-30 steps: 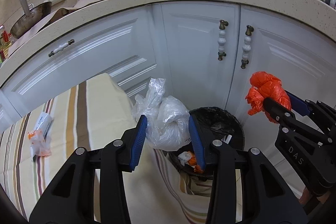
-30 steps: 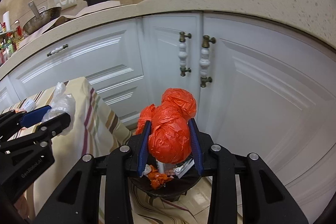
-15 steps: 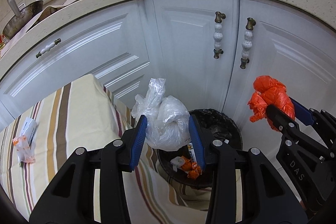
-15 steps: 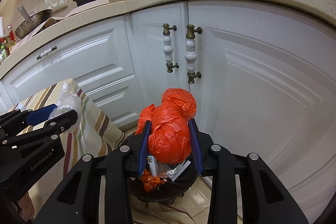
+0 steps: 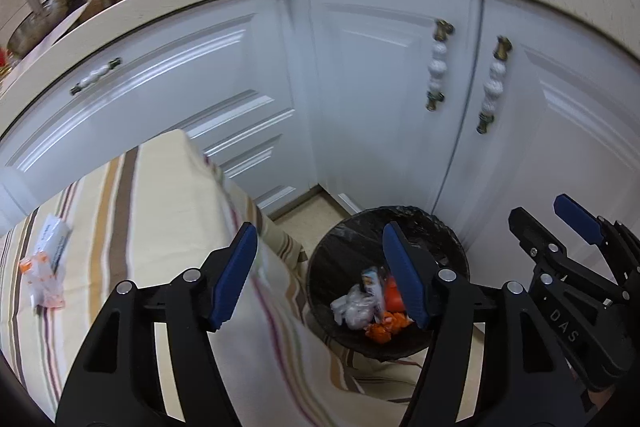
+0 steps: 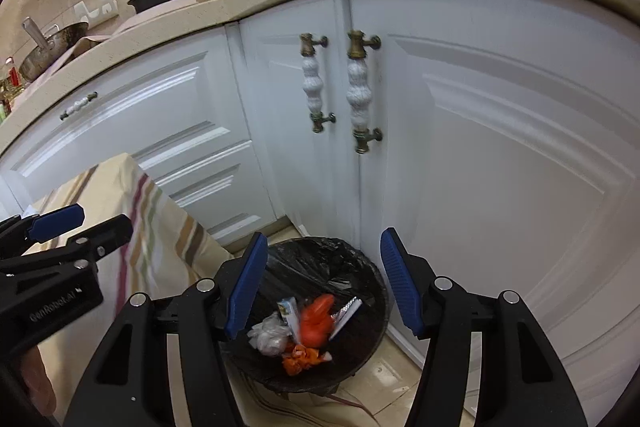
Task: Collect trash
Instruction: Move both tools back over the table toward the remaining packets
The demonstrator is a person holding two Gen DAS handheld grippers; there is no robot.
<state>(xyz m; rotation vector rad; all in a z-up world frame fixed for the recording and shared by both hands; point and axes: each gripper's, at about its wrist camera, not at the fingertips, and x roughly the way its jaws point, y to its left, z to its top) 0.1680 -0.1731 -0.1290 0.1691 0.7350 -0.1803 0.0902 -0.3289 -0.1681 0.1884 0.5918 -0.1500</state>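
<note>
A round bin with a black liner (image 5: pixel 440 227) (image 6: pixel 360 267) stands on the floor by the white cabinets. In it lie a clear crumpled bag (image 5: pixel 354 309) (image 6: pixel 270 337), an orange bag (image 6: pixel 316 319) and other scraps. My left gripper (image 5: pixel 320 279) is open and empty above the bin's left rim. My right gripper (image 6: pixel 324 283) is open and empty above the bin. The right gripper also shows in the left wrist view (image 5: pixel 556 223), and the left gripper in the right wrist view (image 6: pixel 80 227). A white and orange wrapper (image 5: pixel 46 259) lies on the striped tablecloth.
A table with a striped cloth (image 5: pixel 160 227) (image 6: pixel 132 211) stands left of the bin. White cabinet doors with ceramic handles (image 5: pixel 436 67) (image 6: pixel 358 95) stand right behind the bin. A counter with a pan (image 6: pixel 48 47) and pot runs above.
Both grippers have opened. The clear bag left the left gripper and the orange bag left the right gripper; both now lie in the bin. Both views tilted down.
</note>
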